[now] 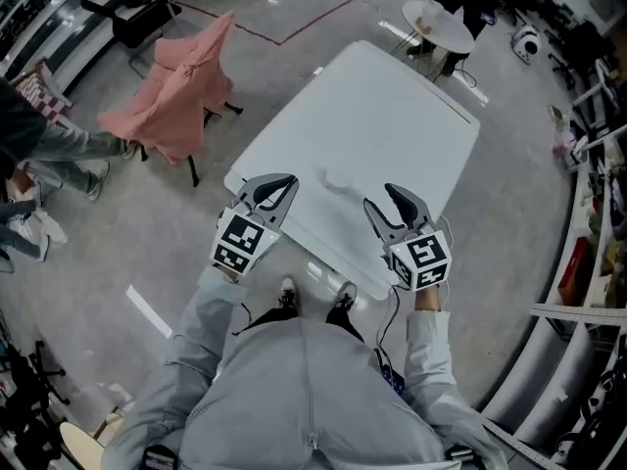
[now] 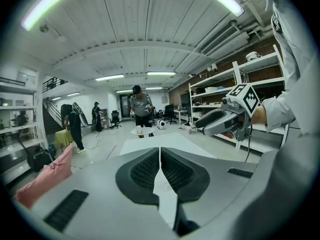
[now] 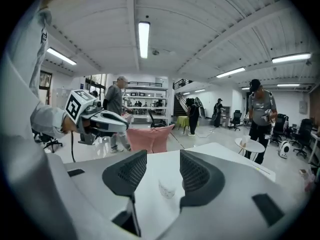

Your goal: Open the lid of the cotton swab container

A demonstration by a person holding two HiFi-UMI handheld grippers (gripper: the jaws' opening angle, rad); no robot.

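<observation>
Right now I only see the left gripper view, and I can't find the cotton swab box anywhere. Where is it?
Observer: The cotton swab container stands on the white table, just ahead of the right gripper.
Operator: Is that one grabbing it?
Observer: No. Its jaws are apart. The container shows through the gap between them and touches neither.
Operator: So where's my left gripper?
Observer: The head view shows the left gripper over the table's near edge, to the left of the container and apart from it.
</observation>
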